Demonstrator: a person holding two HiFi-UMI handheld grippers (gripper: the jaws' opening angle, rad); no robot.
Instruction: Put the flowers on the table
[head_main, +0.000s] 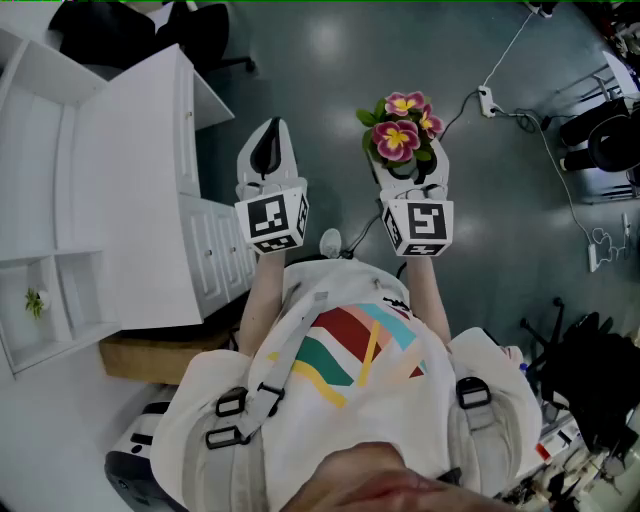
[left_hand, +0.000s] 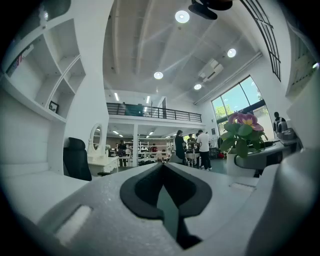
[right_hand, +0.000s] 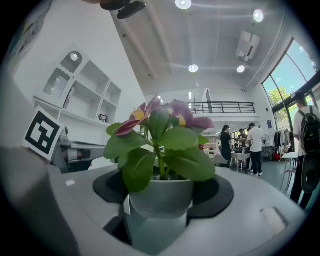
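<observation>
Two handheld grippers are held out side by side in front of a person, seen from above by the head camera. The right gripper (head_main: 408, 168) is clamped on a small pale pot (right_hand: 161, 197). From it grow the flowers (head_main: 402, 128), pink and purple blooms with yellow centres above broad green leaves. In the right gripper view the pot sits upright between the two jaws, which press against its sides, and the leaves spread over the dark pads.

The left gripper (head_main: 268, 140) carries nothing. In the left gripper view its jaws are drawn together, with only a thin slit between the dark pads. Each gripper has a cube with black and white square markers at its near end; the left cube (head_main: 272, 220) and the right cube (head_main: 420, 225) sit just above the person's forearms.

The flowers are held in the air over a dark grey-green floor (head_main: 330, 70), not on any surface. A white table with drawers and shelves (head_main: 140, 200) stands to the person's left, just beside the left gripper and apart from the pot. A small green item (head_main: 36, 300) sits in one low shelf compartment; it may be a plant, but it is too small to tell. White cables and a power strip (head_main: 487, 100) lie on the floor to the right. The person wears a white top with coloured stripes (head_main: 350, 355).
</observation>
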